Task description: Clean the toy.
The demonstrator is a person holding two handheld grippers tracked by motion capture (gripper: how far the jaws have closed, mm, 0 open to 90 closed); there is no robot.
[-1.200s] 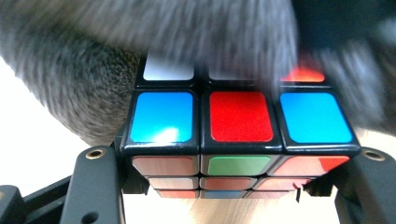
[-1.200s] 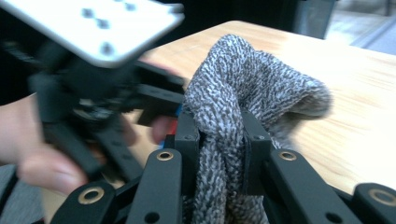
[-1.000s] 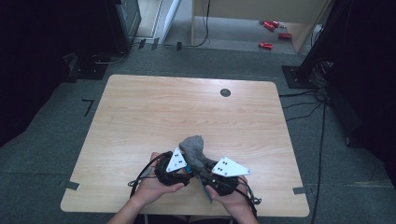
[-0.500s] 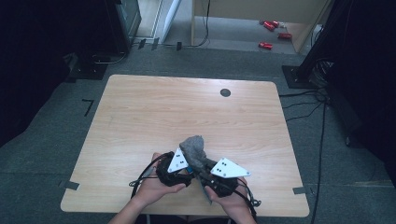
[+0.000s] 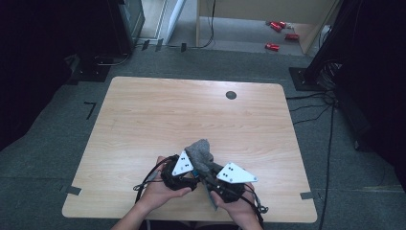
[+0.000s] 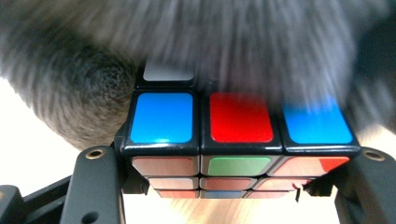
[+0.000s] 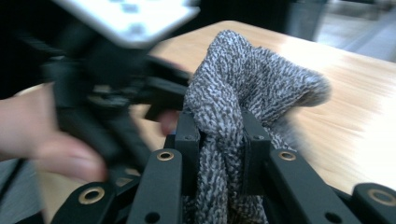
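Near the front edge of the wooden surface, about midway along it, two hands and their tools close together. Left hand around the left tool, jaws set wide and pressed against opposite sides of a Rubik's cube, clamping it; blue, red and blue stickers along the cube's upper face, a green one on the face below, a grey-white one farther back. Draped over the far part of the cube, a grey knitted cloth, blurred in the left gripper view. Right hand around the right tool, jaws nearly together and pinching a fold of the same cloth, which bunches up above the jaws and hangs down between them. From above, cloth seen as a rounded grey lump rising between the two grey three-cornered plates, just in front of both hands; cube itself hard to make out there. Black cables looping from the tools toward the front edge. Small dark round hole near the back edge of the surface, toward the right back corner, well apart from the hands. Grey carpeted floor around the surface, with red objects lying on the floor well beyond the back edge.
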